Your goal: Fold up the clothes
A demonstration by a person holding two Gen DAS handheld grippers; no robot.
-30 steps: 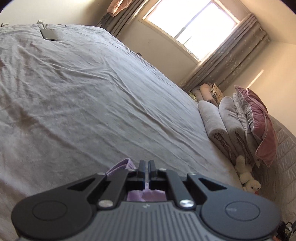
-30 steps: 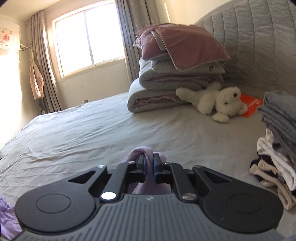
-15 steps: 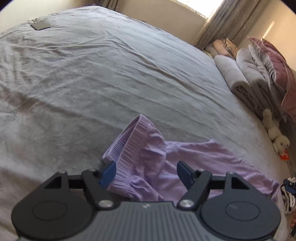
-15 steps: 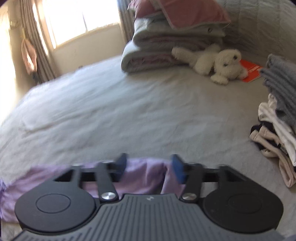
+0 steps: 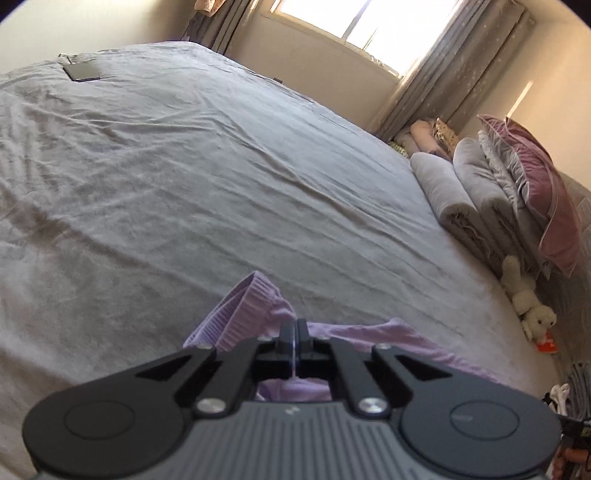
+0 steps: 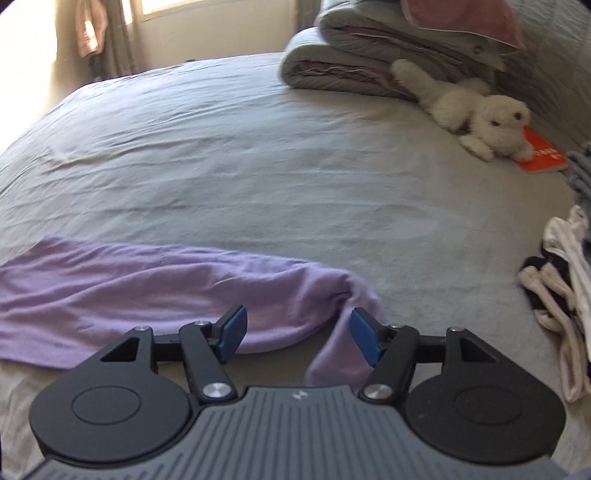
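Lilac garment (image 6: 155, 291) lies stretched across near part of grey bed sheet (image 6: 258, 166). Left gripper (image 5: 294, 339) clenched on fabric just below ribbed waistband (image 5: 243, 314). Right gripper (image 6: 297, 332) released, jaws spread, garment's right end between them. White plush toy (image 6: 476, 114) far right, beside folded quilts (image 6: 369, 55).

A big grey bed (image 5: 192, 177) fills the room. At 1 o'clock, a bright window (image 5: 354, 22) with grey curtains (image 5: 436, 74).

No text can be read; white print on the orange booklet (image 6: 540, 157) (blurred) stays illegible.
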